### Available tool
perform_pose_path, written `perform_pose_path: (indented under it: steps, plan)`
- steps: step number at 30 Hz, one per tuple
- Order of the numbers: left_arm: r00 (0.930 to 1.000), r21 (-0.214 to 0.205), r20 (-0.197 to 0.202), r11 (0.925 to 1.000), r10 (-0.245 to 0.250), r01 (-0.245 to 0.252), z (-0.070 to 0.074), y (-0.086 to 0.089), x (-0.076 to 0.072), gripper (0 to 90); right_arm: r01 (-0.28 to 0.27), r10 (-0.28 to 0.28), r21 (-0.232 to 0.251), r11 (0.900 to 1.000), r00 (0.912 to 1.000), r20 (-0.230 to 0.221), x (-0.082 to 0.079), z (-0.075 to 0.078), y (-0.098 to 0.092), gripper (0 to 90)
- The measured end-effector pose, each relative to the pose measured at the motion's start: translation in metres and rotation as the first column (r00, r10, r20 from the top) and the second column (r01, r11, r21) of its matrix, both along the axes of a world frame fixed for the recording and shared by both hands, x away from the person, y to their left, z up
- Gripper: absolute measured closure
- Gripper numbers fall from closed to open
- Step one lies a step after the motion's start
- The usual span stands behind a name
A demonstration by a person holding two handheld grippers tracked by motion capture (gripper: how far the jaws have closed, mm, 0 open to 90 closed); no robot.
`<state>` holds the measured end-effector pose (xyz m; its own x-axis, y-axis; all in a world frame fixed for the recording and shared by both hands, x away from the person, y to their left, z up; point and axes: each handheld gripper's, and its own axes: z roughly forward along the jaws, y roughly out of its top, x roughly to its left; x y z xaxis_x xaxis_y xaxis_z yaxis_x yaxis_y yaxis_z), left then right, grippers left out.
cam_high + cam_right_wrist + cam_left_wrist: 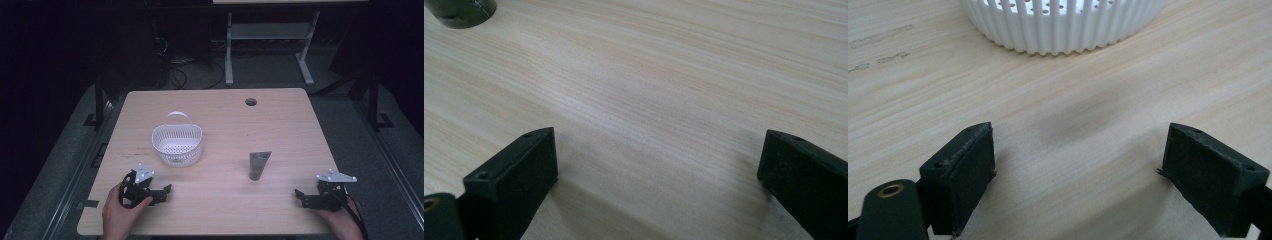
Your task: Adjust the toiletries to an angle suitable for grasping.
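Both hand-held grippers, left [167,191] and right [298,195], rested open and empty low on the desk [220,210]. I saw the grey tube [258,164] up-left of the right one, nearer it, long axis running up-frame; basket [177,145] centre-left.

Your left-hand matte black two-jaw plastic gripper [161,192] carries a pale grey three-cornered plate on top, dotted with small dark holes. Its blocky fingers [960,172] end in flat, rough-faced pads with a screw hole near each tip, and a brass-ringed hole sits just behind one finger. Your right-hand matte black gripper [302,196] has the same grey plate, square-ended fingers [519,172] and a black cable trailing behind them.
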<state>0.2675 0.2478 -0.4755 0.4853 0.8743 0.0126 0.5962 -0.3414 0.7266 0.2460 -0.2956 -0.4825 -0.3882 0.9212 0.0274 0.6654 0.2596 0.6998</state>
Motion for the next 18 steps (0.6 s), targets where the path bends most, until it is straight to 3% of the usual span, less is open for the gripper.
perform_pose_path:
  steps: [3, 5, 6, 11, 13, 17, 18]
  plan:
    - [1.0000, -0.001, 0.001, 1.0000, 0.001, -0.001, 0.000, 0.000, 0.000, 12.4, -0.015, 0.015, 0.005, 0.9999, 0.9998, 0.014, 0.000, 0.000, 0.001, 9.2]
    - [1.0000, -0.001, 0.001, 1.0000, 0.001, -0.001, 0.000, 0.000, 0.000, 12.4, -0.022, 0.022, 0.007, 0.9997, 0.9995, 0.021, 0.001, 0.003, 0.000, 19.5]
    - [1.0000, -0.001, 0.001, 1.0000, 0.002, -0.002, 0.000, 0.000, 0.000, 12.4, -0.022, 0.022, 0.007, 0.9997, 0.9995, 0.021, 0.001, 0.003, 0.000, 19.5]
    - [1.0000, -0.001, 0.001, 1.0000, 0.001, -0.001, 0.000, 0.000, 0.000, 12.4, -0.038, 0.038, 0.015, 0.9992, 0.9992, 0.013, 0.002, 0.008, -0.002, 45.8]
    - [1.0000, -0.002, 0.002, 1.0000, 0.001, -0.001, 0.000, 0.000, 0.000, 12.4, -0.039, 0.039, 0.019, 0.9990, 0.9991, 0.017, 0.001, 0.010, -0.002, 49.6]
    - [1.0000, -0.002, 0.000, 1.0000, -0.002, 0.002, 0.000, 0.000, 0.000, 12.4, -0.052, 0.051, 0.047, 0.9975, 0.9980, 0.039, -0.001, 0.022, -0.001, 68.5]
    - [1.0000, -0.002, 0.000, 1.0000, -0.002, 0.002, 0.000, 0.000, 0.000, 12.5, -0.052, 0.051, 0.047, 0.9975, 0.9980, 0.039, -0.001, 0.022, -0.001, 68.5]
